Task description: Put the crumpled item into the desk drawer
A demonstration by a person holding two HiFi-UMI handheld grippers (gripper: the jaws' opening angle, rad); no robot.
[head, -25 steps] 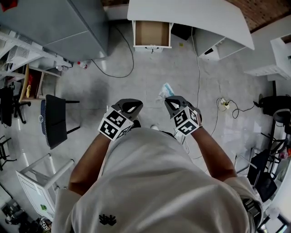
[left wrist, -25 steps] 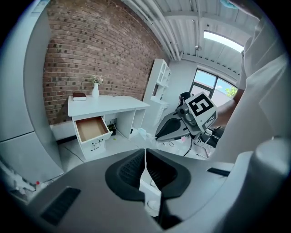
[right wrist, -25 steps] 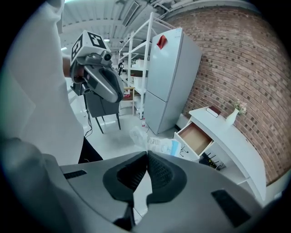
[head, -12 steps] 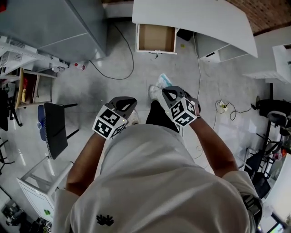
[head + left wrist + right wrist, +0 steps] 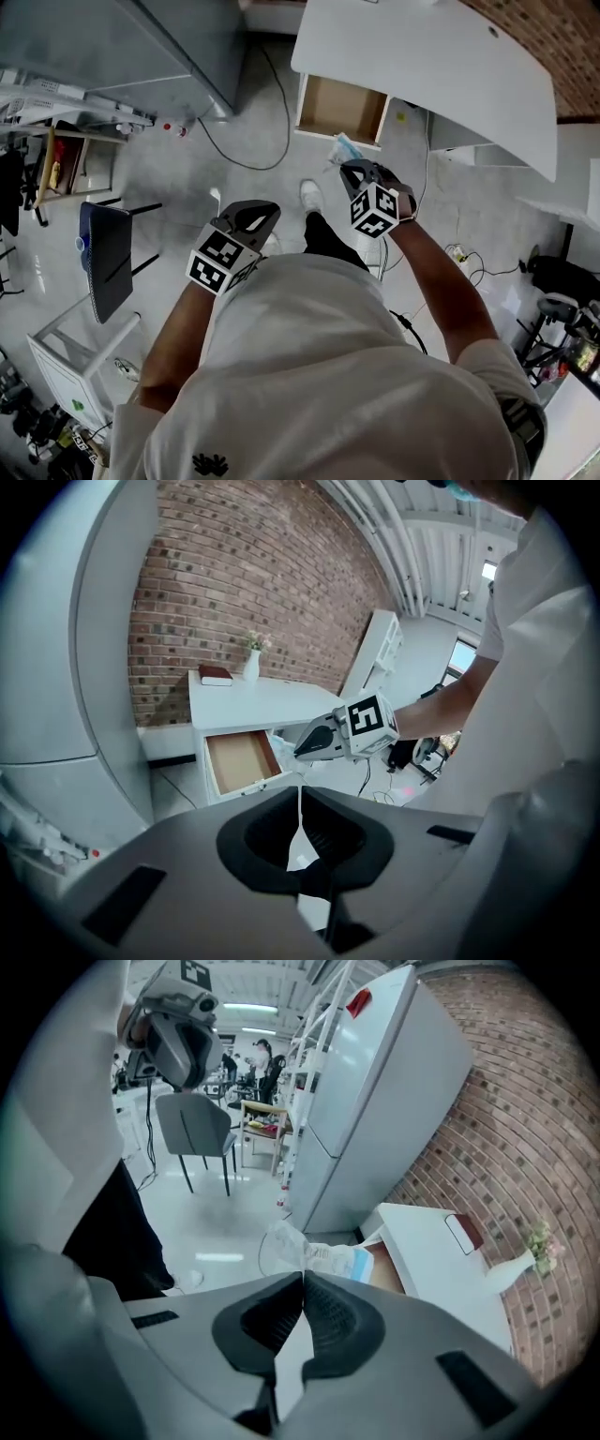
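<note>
The crumpled item [image 5: 345, 148], a white and blue wrapper, sticks out of my right gripper [image 5: 351, 169], which is shut on it just short of the open drawer's [image 5: 342, 108] front edge. In the right gripper view the wrapper [image 5: 314, 1255] juts beyond the closed tips [image 5: 303, 1279], with the drawer [image 5: 384, 1271] right behind it. The drawer has a bare brown bottom and hangs from a white desk [image 5: 441, 66]. My left gripper [image 5: 255, 216] is held back near the person's body, shut with nothing in it [image 5: 300, 803]. It looks at the drawer [image 5: 239, 761] and the right gripper [image 5: 314, 745].
A grey fridge [image 5: 122, 47] stands left of the desk, with a cable [image 5: 244, 150] looping on the floor between them. A dark chair [image 5: 101, 258] and a white shelf [image 5: 70, 366] are at the left. A book [image 5: 216, 675] and vase [image 5: 251, 665] sit on the desk.
The person has walked closer to the desk. My right gripper has reached forward with the wrapper, up to the drawer's front. The left gripper stayed near the body.
</note>
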